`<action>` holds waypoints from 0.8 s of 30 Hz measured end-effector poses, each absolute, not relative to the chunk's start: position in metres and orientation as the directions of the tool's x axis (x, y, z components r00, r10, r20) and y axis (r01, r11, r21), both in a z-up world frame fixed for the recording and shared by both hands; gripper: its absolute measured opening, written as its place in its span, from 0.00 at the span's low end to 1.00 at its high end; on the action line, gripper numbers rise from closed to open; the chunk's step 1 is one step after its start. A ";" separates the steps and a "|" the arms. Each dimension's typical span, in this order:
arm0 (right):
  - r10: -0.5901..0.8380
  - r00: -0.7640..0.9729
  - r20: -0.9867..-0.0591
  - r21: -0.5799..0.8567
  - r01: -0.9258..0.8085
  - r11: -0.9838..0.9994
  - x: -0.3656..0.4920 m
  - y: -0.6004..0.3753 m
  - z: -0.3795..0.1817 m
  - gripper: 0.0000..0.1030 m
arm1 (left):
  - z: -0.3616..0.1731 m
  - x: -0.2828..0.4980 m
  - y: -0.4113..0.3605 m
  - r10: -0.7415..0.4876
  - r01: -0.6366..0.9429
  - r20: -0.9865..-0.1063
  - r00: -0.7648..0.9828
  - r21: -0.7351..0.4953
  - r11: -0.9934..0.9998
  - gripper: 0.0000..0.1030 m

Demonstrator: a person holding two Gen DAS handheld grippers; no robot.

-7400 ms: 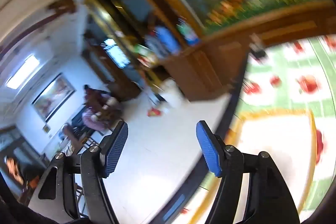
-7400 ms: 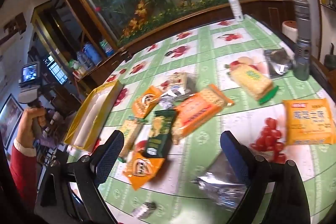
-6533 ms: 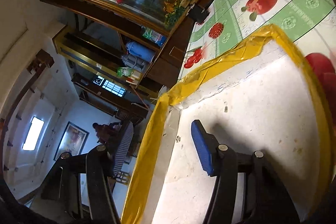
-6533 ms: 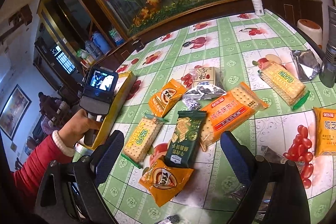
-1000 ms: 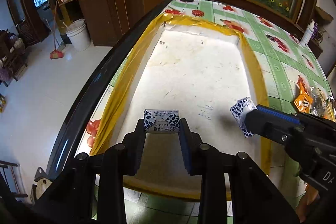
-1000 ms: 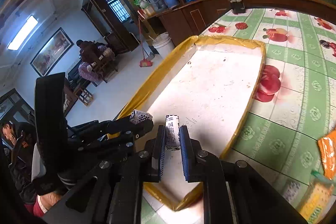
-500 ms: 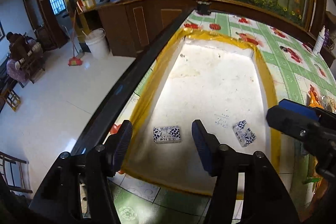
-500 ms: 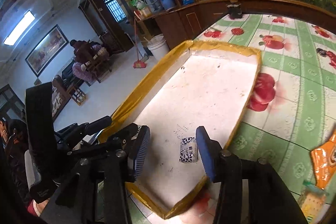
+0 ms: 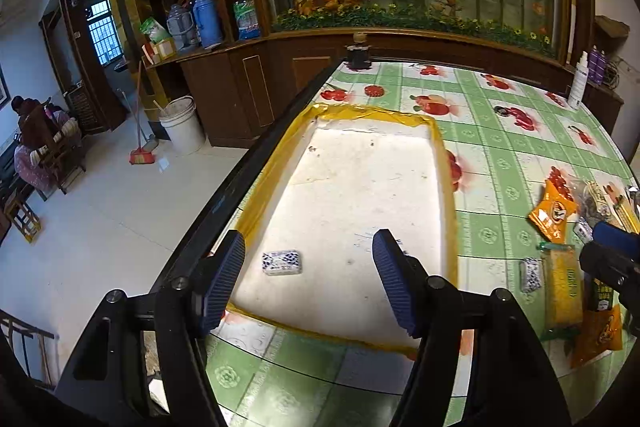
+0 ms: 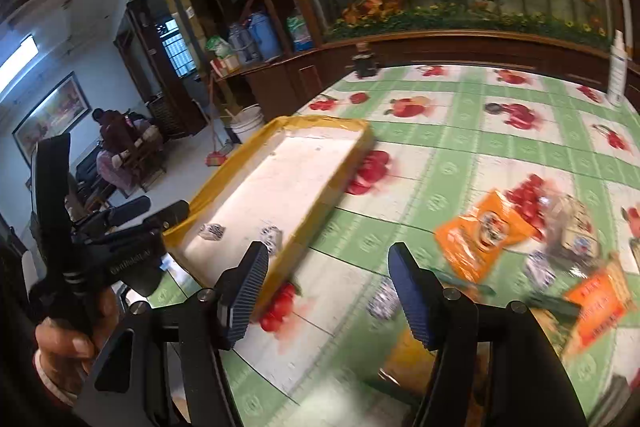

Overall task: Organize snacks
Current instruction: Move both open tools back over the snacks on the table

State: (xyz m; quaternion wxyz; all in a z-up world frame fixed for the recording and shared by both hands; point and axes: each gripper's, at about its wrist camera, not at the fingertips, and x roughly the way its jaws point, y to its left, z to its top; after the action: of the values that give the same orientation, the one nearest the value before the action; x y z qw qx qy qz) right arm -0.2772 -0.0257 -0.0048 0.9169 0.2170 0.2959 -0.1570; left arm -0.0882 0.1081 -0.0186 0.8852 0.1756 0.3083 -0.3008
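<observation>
Risk lies beside the tray point(image 9: 448, 183): both grippers, left point(image 9: 308, 281) and right point(image 10: 324, 291), are opening with nothing between the fingers; a hasty right reach could scatter the packets point(image 10: 476, 233) crowded nearby.

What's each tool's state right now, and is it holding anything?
Left tool: jaws opening, nothing between them; blue-and-white candy lies in the tray.
Right tool: jaws opening, holding nothing.

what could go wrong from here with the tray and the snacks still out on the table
The yellow-rimmed tray sits right along the table edge, so a bump from the left gripper, jaws opening and empty, could push it toward the floor. The small blue-and-white packet outside the tray is tiny beside the large cracker pack; the right gripper, also opening, may snag both.
</observation>
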 end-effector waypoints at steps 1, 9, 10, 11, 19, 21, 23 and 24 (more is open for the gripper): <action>-0.175 0.772 -0.611 0.300 0.431 0.851 -0.288 -0.026 -0.006 0.63 | -0.018 -0.091 0.106 -0.427 0.644 -0.650 0.628 0.127 0.754 0.64; -0.274 0.730 -0.626 0.291 0.544 0.787 -0.357 -0.039 -0.014 0.70 | -0.016 -0.120 0.087 -0.459 0.694 -0.655 0.599 0.139 0.707 0.64; -0.292 0.721 -0.629 0.283 0.561 0.778 -0.366 -0.041 -0.016 0.70 | -0.016 -0.124 0.084 -0.464 0.700 -0.655 0.597 0.142 0.700 0.64; -0.305 0.710 -0.635 0.278 0.578 0.767 -0.375 -0.043 -0.018 0.71 | -0.017 -0.128 0.081 -0.467 0.706 -0.654 0.595 0.148 0.693 0.64; -0.344 0.667 -0.661 0.299 0.655 0.694 -0.427 -0.053 -0.036 0.71 | -0.026 -0.157 0.061 -0.473 0.748 -0.676 0.565 0.176 0.640 0.64; -0.347 0.660 -0.667 0.304 0.666 0.682 -0.435 -0.055 -0.040 0.71 | -0.029 -0.162 0.056 -0.476 0.759 -0.686 0.550 0.174 0.627 0.65; -0.349 0.656 -0.669 0.311 0.674 0.670 -0.443 -0.057 -0.045 0.71 | -0.034 -0.166 0.050 -0.477 0.776 -0.710 0.518 0.155 0.611 0.70; -0.348 0.653 -0.673 0.315 0.678 0.664 -0.446 -0.059 -0.047 0.71 | -0.038 -0.169 0.047 -0.480 0.785 -0.722 0.498 0.140 0.604 0.71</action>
State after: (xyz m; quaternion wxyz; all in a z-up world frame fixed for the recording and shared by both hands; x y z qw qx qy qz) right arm -0.4458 -0.0587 -0.0472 0.8640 0.2826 0.2921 -0.2970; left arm -0.1686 0.0475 -0.0376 0.8336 0.2326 0.3273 -0.3793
